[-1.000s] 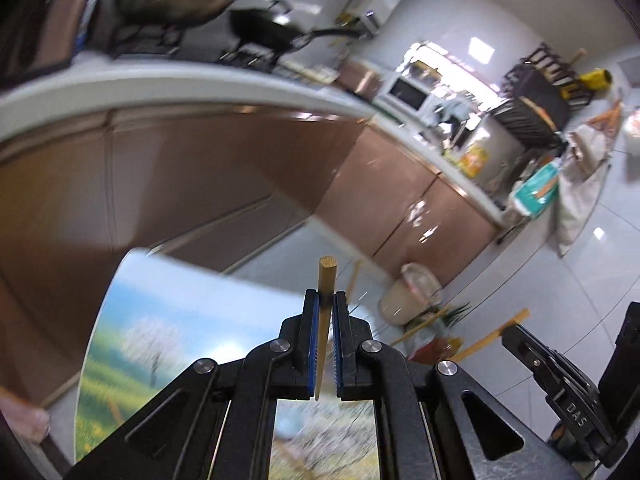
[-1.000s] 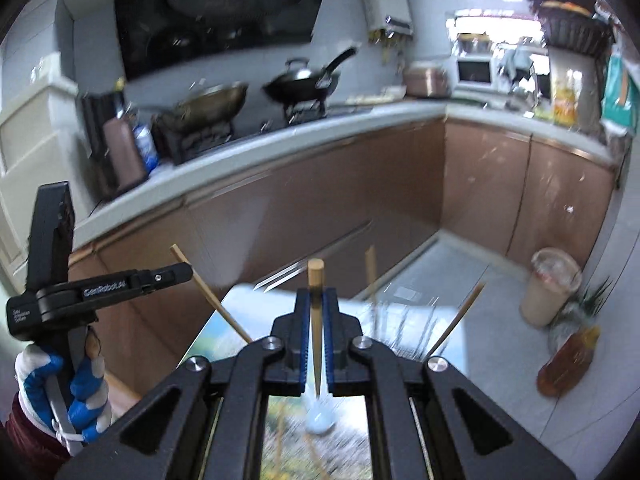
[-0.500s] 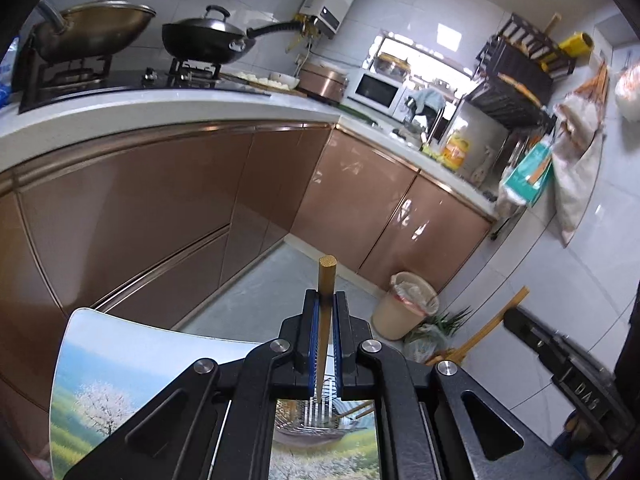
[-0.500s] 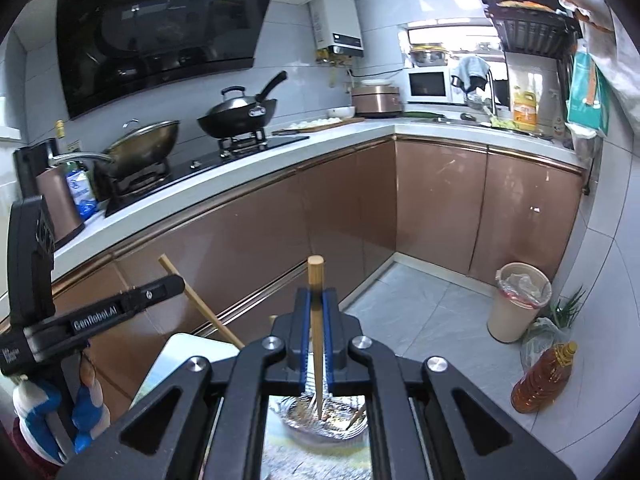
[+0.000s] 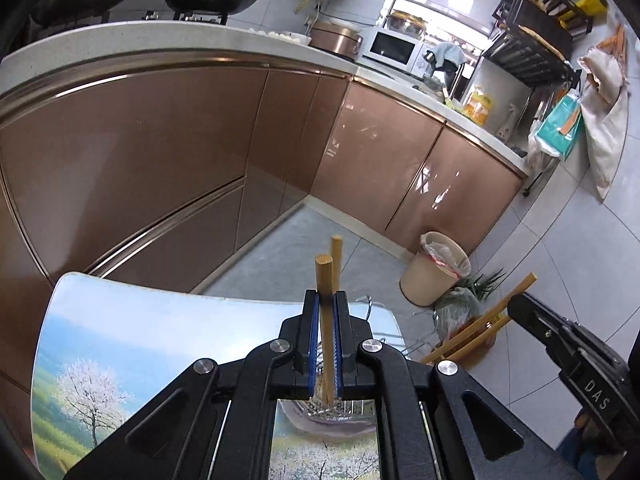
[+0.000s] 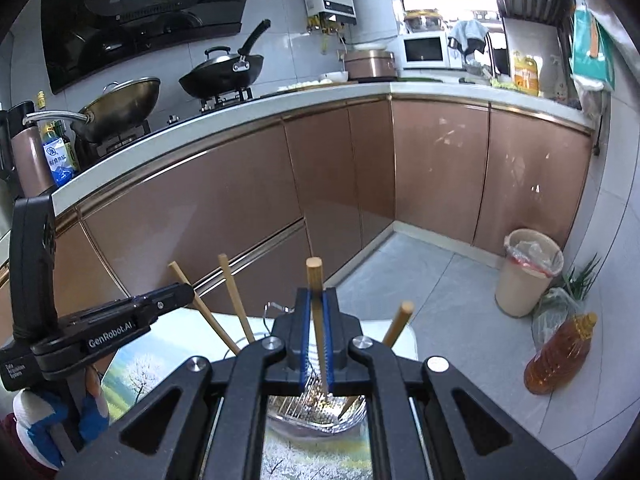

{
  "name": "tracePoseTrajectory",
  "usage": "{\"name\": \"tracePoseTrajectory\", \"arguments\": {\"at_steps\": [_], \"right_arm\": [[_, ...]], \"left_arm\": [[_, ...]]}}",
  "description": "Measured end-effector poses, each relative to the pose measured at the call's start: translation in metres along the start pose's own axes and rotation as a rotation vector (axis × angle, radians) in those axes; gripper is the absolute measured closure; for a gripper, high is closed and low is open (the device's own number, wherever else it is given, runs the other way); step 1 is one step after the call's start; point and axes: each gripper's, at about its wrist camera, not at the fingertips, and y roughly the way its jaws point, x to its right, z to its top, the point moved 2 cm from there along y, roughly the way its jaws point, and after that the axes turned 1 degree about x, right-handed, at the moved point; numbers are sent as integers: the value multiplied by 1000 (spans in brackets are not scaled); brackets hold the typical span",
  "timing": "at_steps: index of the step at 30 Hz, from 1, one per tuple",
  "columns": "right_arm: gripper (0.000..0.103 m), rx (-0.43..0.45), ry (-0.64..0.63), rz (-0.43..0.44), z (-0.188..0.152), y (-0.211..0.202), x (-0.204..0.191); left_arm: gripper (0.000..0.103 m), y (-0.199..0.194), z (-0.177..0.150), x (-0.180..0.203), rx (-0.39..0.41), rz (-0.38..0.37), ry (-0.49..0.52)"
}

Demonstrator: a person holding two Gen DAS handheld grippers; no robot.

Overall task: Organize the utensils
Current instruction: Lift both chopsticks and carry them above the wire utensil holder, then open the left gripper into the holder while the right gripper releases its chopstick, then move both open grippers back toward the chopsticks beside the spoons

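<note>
My left gripper (image 5: 326, 300) is shut on an upright wooden chopstick (image 5: 325, 276); its lower end reaches into a wire utensil basket (image 5: 356, 410) on the landscape-printed table (image 5: 140, 340). Behind it another chopstick (image 5: 336, 254) stands up. My right gripper (image 6: 316, 294) is shut on a second chopstick (image 6: 315, 276) over the same basket (image 6: 308, 400). In the right wrist view the left gripper (image 6: 182, 292) shows at the left with its chopstick (image 6: 208, 316). Two loose chopsticks (image 6: 234, 296) (image 6: 400, 318) lean in the basket. The right gripper (image 5: 532, 312) appears at the right of the left wrist view.
Brown kitchen cabinets (image 5: 160, 140) run behind the table under a white counter with woks (image 6: 224, 72) on the stove. A lined bin (image 6: 528, 272) and an oil bottle (image 6: 560, 360) stand on the tiled floor at the right. A gloved hand (image 6: 40, 420) holds the left gripper.
Both grippers have come down and forward over the table, each still shut on its chopstick. The wire basket now shows under the fingers, with the chopstick ends inside it.
</note>
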Motion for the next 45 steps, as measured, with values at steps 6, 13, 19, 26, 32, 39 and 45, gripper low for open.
{"name": "tracePoseTrajectory", "arguments": {"at_steps": [6,13,19,26,32,39,45], "right_arm": [[98,-20,21,-1,-18,-1,6],[96,-20,36,-6,-27,-10,7],[87,-27,44,-8,-36,-19,5],[65,-16,57,-3,-44,-31,5],[49,-7,66,-5,-55,-42,2],[32,-7,61,4,-74,-57,-8],[29,0,39,11,-87,-76,-21]], "left_arm": [[97,-4,-11,0,0,22,25],[97,-11,-14,-4,-13,44,27],[84,-19,-20,-1,-9,50,58],[55,-37,-24,0,25,52,70],[38,-57,-37,-3,68,63,81],[22,-82,-54,-18,125,99,81],[18,-110,-63,-33,150,144,78]]}}
